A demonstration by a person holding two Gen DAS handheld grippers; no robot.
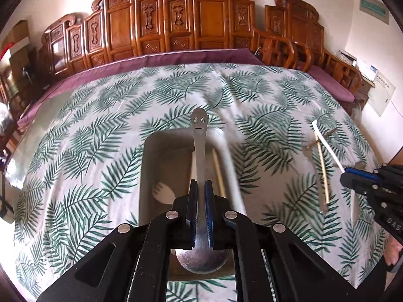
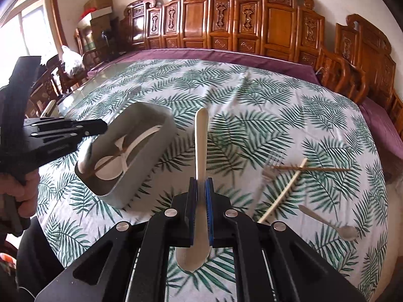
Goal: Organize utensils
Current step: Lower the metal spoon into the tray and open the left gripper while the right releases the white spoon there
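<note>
My left gripper (image 1: 201, 188) is shut on a metal spoon (image 1: 200, 151) with a smiley face on its handle end, held above the grey utensil box (image 1: 148, 156). The box (image 2: 151, 151) holds a white fork, a white spoon and wooden chopsticks. My right gripper (image 2: 201, 186) is shut on a cream plastic spoon (image 2: 201, 146) above the leaf-print tablecloth, right of the box. In the left wrist view the right gripper (image 1: 347, 176) holds that white spoon (image 1: 327, 146) at the right.
On the cloth to the right lie a metal fork (image 2: 270, 168), two wooden chopsticks (image 2: 289, 188), and a metal spoon (image 2: 332, 226). Carved wooden chairs (image 2: 252, 25) line the table's far side. The table's edge (image 2: 75, 100) curves at the left.
</note>
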